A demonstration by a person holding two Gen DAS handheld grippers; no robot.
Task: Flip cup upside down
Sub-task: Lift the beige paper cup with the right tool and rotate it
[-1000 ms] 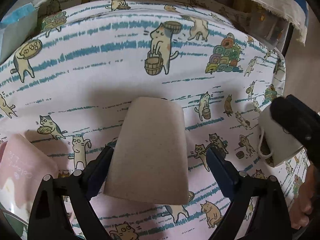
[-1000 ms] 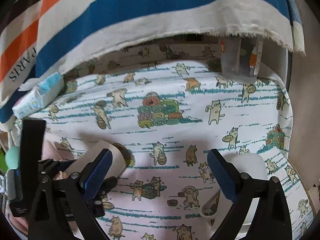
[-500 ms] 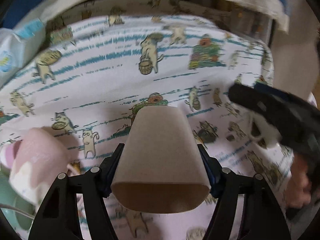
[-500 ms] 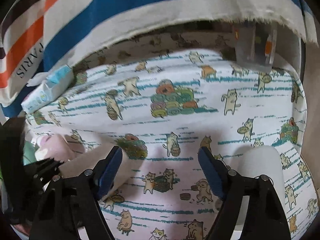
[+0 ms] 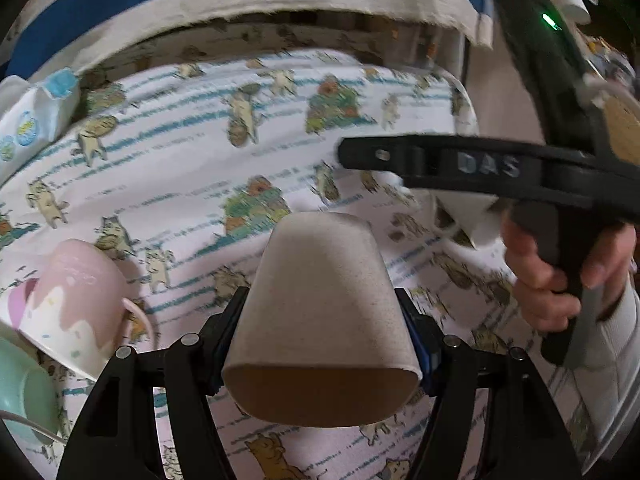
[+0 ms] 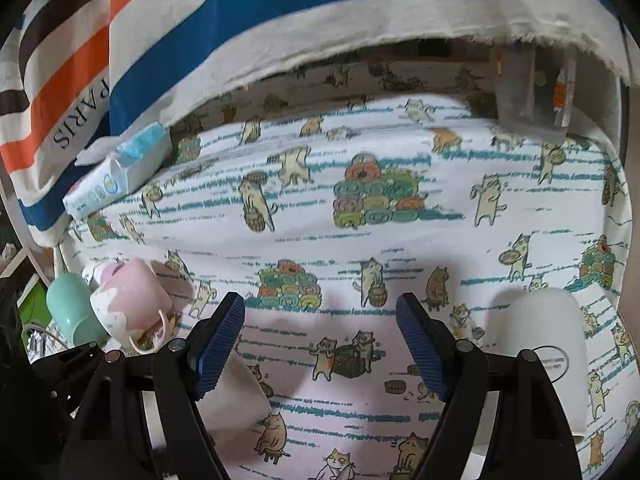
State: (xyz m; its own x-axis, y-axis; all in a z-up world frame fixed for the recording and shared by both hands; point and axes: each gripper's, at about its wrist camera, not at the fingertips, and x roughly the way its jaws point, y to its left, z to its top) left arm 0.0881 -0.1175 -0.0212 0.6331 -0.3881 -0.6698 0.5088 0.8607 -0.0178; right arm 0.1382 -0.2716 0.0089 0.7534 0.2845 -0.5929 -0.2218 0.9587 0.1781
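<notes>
Jaws of my left gripper [image 5: 322, 320] pinch the beige tapered paper cup [image 5: 320, 320] mid-wall, mouth toward six o'clock; right gripper [image 6: 320, 344] spread, empty. I judge it light, crushable: grip gently.

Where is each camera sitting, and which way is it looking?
Left wrist: sits on the left gripper, looking forward over the beige cup it clamps; shows its own fingers, plus the person's right hand.
Right wrist: sits on the right gripper, looking forward across the cat tablecloth; shows its open fingers, nothing between them.
Shared: both see the pink mug, the tablecloth, the tissue pack.
</notes>
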